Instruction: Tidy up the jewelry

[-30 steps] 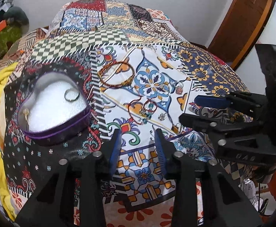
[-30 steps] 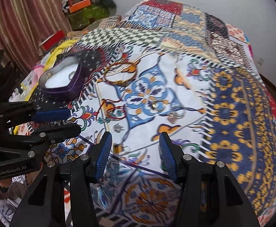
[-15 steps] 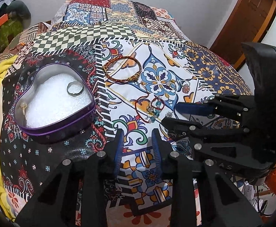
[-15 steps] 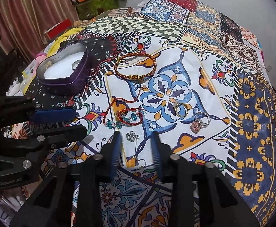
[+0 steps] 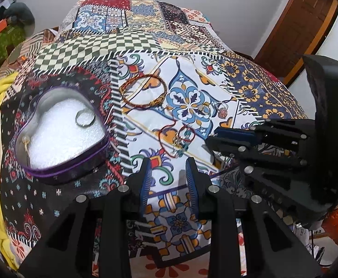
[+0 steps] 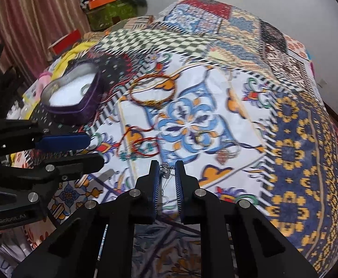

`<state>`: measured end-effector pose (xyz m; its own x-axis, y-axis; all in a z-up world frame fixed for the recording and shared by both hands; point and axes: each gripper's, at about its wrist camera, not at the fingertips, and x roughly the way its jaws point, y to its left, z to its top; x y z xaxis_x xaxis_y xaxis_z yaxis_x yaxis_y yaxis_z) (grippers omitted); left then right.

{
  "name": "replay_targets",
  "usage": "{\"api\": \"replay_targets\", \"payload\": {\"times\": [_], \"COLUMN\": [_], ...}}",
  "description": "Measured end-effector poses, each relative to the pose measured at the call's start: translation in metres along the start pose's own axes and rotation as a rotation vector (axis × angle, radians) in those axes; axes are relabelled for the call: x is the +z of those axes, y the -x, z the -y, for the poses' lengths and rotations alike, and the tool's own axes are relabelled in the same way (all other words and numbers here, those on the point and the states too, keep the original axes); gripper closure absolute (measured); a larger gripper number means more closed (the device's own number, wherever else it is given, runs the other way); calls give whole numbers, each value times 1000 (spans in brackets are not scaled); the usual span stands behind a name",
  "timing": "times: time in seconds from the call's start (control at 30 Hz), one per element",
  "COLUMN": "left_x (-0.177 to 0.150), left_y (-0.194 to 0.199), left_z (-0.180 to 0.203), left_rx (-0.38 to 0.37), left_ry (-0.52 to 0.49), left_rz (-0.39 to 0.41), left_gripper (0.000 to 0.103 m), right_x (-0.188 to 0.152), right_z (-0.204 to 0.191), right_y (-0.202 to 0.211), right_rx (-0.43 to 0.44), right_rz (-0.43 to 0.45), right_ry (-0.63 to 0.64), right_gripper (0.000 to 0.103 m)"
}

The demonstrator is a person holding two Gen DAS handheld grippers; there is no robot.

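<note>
the right gripper (image 6: 166, 176) stands nearly closed, a narrow gap left between its blue pads, and a small silver earring (image 6: 164, 168) with a thin hook sits at the tips; whether the pads pinch it i cannot tell; the left gripper (image 5: 167, 173) hangs part open and empty over the patterned bedspread (image 5: 257, 85); a purple heart-shaped tin (image 5: 60, 173), white foam inside, holds a silver ring (image 5: 85, 118); a red-gold bangle (image 5: 143, 90) and red beaded bracelet (image 5: 180, 139) lie on the cloth beside it
</note>
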<state>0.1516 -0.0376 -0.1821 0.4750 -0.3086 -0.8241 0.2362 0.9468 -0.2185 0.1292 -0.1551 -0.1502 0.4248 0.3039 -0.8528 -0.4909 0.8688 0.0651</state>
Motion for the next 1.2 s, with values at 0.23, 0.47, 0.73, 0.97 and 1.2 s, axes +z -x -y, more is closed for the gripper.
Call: {"api": "replay_targets", "payload": {"times": [0.23,0.47,0.73,0.97,1.2], "left_x": [14,15,19,23,24], "left_y": [-12,-29,-40,-45,-23], "left_z": [4,15,19,21,20], "left_rx": [29,49,65,76,65], "left_ry": [-19,-74,-93,-105,-73], "left_rz": [10,-34,-43,-33,10], "left_gripper": [76,87,87,88,88], "right_x": [-3,-8,-7,-8,-5], "right_z": [26,38,42,46,48], "right_y": [17,25,34,39,49], "right_rx": [-16,-14,-13,-11,-12], "right_rz": [26,46,81,93,117], "right_ry": [-64,-98,-103,-110,-116], "right_gripper": [91,91,91,91,91]}}
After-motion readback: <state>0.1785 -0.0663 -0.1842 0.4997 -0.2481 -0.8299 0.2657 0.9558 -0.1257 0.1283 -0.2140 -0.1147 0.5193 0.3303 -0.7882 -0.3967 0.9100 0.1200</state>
